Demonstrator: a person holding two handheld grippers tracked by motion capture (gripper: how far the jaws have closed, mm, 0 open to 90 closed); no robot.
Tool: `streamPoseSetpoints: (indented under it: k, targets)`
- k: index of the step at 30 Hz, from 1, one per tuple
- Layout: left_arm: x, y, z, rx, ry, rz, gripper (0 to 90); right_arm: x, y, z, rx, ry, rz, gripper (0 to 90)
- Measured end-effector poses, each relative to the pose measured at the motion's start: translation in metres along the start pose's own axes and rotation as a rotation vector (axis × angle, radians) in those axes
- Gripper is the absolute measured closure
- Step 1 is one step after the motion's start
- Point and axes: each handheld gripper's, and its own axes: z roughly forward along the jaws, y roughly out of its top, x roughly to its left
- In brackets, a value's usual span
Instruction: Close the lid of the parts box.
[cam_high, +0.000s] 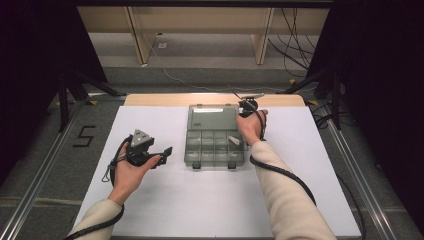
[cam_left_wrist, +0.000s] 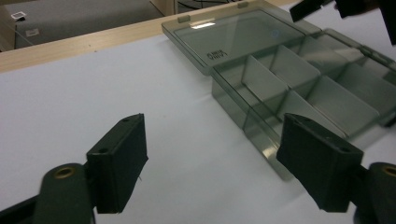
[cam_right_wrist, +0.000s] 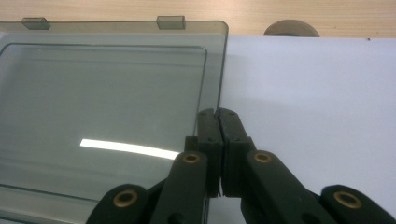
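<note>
A clear grey plastic organiser box (cam_high: 215, 142) sits in the middle of a white table sheet (cam_high: 200, 200), its hinged lid (cam_high: 212, 118) laid fully back and flat toward the far wooden edge. The lid already being open suggests the opening step is done, and every compartment that can be seen holds nothing, so filling or closing the box seems to be what remains. The right gripper (cam_right_wrist: 218, 114) rests at the lid's right edge with its jaws pressed together; whether they pinch the lid's rim cannot be told. The left gripper (cam_left_wrist: 212, 161) hangs just left of the box, jaws wide apart and holding nothing. A small embossed mark on the lid is too blurred to read. A black "5" (cam_high: 84, 136) is marked on the floor to the left.
</note>
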Motion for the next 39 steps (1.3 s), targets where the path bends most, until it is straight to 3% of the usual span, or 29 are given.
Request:
streamPoseSetpoints:
  k: [2, 3, 5, 7, 9, 10, 12, 14, 15, 16, 18, 20, 22, 23, 25, 26, 28, 29, 31, 32, 37, 38, 39]
  targets:
    - [0.004, 0.009, 0.008, -0.005, 0.001, -0.034, 29.1, -0.002, -0.001, 0.000, -0.016, 0.005, -0.027, 89.5]
    - [0.006, 0.014, 0.011, 0.000, 0.005, -0.039, 30.9, -0.001, -0.003, -0.001, -0.018, 0.003, -0.003, 89.5]
    - [0.008, 0.023, 0.022, -0.001, 0.000, -0.095, 33.7, 0.000, -0.004, -0.002, -0.025, -0.005, 0.000, 89.5]
    - [0.011, 0.032, 0.034, 0.004, -0.012, -0.121, 36.9, 0.001, -0.004, -0.006, -0.022, 0.002, 0.021, 89.5]
    - [0.012, 0.040, 0.046, 0.025, -0.029, -0.160, 40.3, 0.000, -0.006, -0.006, -0.036, 0.008, 0.007, 89.5]
    - [0.013, 0.044, 0.052, 0.051, -0.037, -0.156, 41.5, 0.001, -0.006, -0.007, -0.035, 0.007, 0.020, 89.4]
    - [0.014, 0.051, 0.065, 0.080, -0.039, -0.161, 44.6, -0.001, -0.007, -0.007, -0.058, 0.000, -0.008, 89.4]
    - [0.013, 0.057, 0.077, 0.110, -0.042, -0.169, 47.2, 0.000, -0.008, -0.009, -0.054, 0.017, 0.017, 89.4]
    - [0.013, 0.060, 0.083, 0.123, -0.045, -0.173, 48.2, -0.002, -0.009, -0.008, -0.074, 0.006, -0.014, 89.4]
    - [0.012, 0.062, 0.088, 0.139, -0.047, -0.180, 49.5, -0.003, -0.008, -0.009, -0.069, 0.014, -0.016, 89.4]
    - [0.013, 0.066, 0.099, 0.195, -0.062, -0.155, 51.9, -0.003, -0.010, -0.010, -0.088, 0.013, -0.016, 89.4]
    - [0.011, 0.069, 0.110, 0.227, -0.061, -0.164, 54.4, -0.003, -0.010, -0.012, -0.077, 0.025, 0.000, 89.4]
    - [0.010, 0.072, 0.120, 0.256, -0.048, -0.185, 56.4, -0.004, -0.011, -0.012, -0.095, 0.023, -0.022, 89.4]
    - [0.009, 0.072, 0.125, 0.262, -0.034, -0.199, 58.2, -0.003, -0.011, -0.014, -0.089, 0.026, -0.006, 89.4]
    - [0.010, 0.074, 0.133, 0.279, -0.020, -0.215, 60.8, -0.006, -0.012, -0.013, -0.118, 0.024, -0.044, 89.4]
    - [0.009, 0.074, 0.136, 0.294, -0.016, -0.239, 62.0, -0.003, -0.012, -0.017, -0.095, 0.026, -0.003, 89.4]
    - [0.008, 0.075, 0.142, 0.294, 0.005, -0.272, 64.7, -0.004, -0.013, -0.017, -0.116, 0.031, -0.018, 89.5]
    - [0.009, 0.075, 0.144, 0.302, 0.008, -0.269, 65.8, -0.001, -0.012, -0.018, -0.118, 0.034, 0.024, 89.6]
    - [0.009, 0.075, 0.147, 0.311, 0.011, -0.292, 67.8, -0.003, -0.012, -0.019, -0.132, 0.040, -0.006, 90.0]
    - [0.009, 0.075, 0.148, 0.320, 0.022, -0.298, 68.7, -0.008, -0.012, -0.017, -0.162, 0.037, -0.069, 90.0]
    - [0.009, 0.074, 0.154, 0.355, 0.015, -0.297, 72.0, -0.007, -0.014, -0.020, -0.171, 0.035, -0.080, 90.0]
    - [0.009, 0.073, 0.155, 0.363, 0.017, -0.301, 73.1, -0.009, -0.013, -0.020, -0.176, 0.034, -0.103, 90.0]
    - [0.009, 0.072, 0.157, 0.364, 0.025, -0.307, 74.3, -0.006, -0.013, -0.021, -0.174, 0.044, -0.056, 90.0]
